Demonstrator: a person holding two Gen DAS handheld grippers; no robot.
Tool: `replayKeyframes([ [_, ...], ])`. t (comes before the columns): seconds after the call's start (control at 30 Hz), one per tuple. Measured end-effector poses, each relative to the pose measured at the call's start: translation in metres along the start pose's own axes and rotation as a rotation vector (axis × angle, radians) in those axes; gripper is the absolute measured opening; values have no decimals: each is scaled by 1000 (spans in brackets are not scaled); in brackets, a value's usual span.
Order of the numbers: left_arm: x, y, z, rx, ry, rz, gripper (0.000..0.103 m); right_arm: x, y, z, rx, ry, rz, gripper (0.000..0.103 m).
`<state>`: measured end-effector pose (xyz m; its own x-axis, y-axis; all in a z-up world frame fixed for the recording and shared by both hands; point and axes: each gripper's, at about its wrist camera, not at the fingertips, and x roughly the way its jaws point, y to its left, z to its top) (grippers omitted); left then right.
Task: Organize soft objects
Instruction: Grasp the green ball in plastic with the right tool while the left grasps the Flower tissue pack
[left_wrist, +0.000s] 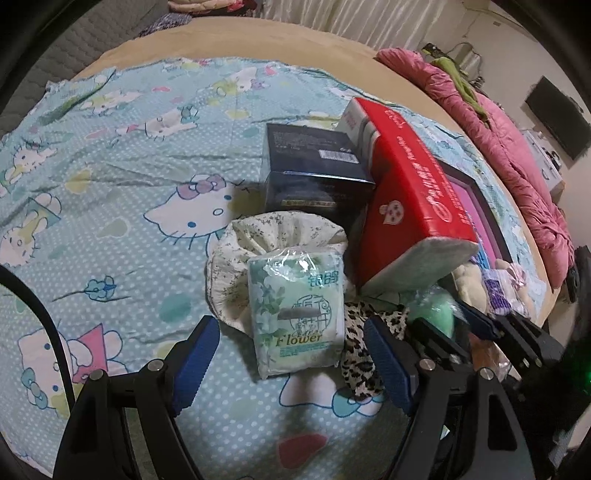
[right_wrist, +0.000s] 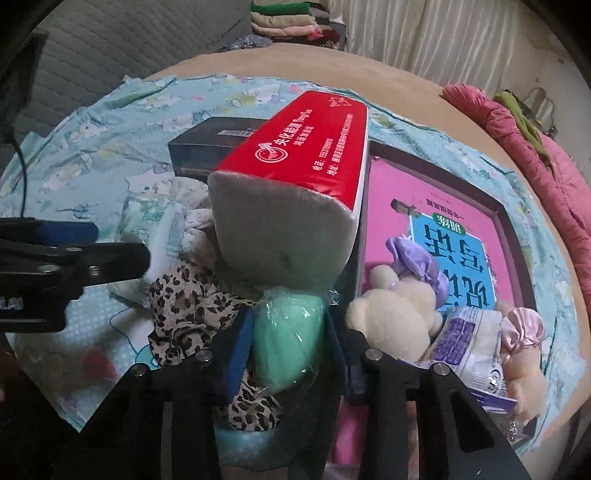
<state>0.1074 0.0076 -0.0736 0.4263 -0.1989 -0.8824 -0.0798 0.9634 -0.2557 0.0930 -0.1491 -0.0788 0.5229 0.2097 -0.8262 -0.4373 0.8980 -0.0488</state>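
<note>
The right gripper (right_wrist: 288, 336) was squeezed on a soft green pack (right_wrist: 288, 339), 1 blue pad on each side, and the pack stood up tall between them. Just past it the red tissue pack (right_wrist: 306, 147) leaned long and away, its gray end right above. The left gripper (left_wrist: 291, 362) had its 2 fingers wide apart with nothing pressed. The flower tissue pack (left_wrist: 295, 314) stood between them, right in front on the blue sheet (left_wrist: 110, 184), so the left hand was nearer to it.

Leopard-print cloth (right_wrist: 192, 306) partly buried.
</note>
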Motion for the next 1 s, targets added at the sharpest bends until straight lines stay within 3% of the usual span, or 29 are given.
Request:
replayKeyframes([
  [0.17,8,3,6,-37,7,-4,77,-20,-14,0,72,-68,92,39],
  [0.37,15,10,9,-78,32,-48,49,-37,-27,-3,161,-130,213,39],
  [0.6,6,12,6,-68,14,-53,42,-49,-34,-2,193,-184,246,39],
  [1.0,-30,6,-2,-30,-53,-44,39,-63,-39,-5,213,-242,281,39],
])
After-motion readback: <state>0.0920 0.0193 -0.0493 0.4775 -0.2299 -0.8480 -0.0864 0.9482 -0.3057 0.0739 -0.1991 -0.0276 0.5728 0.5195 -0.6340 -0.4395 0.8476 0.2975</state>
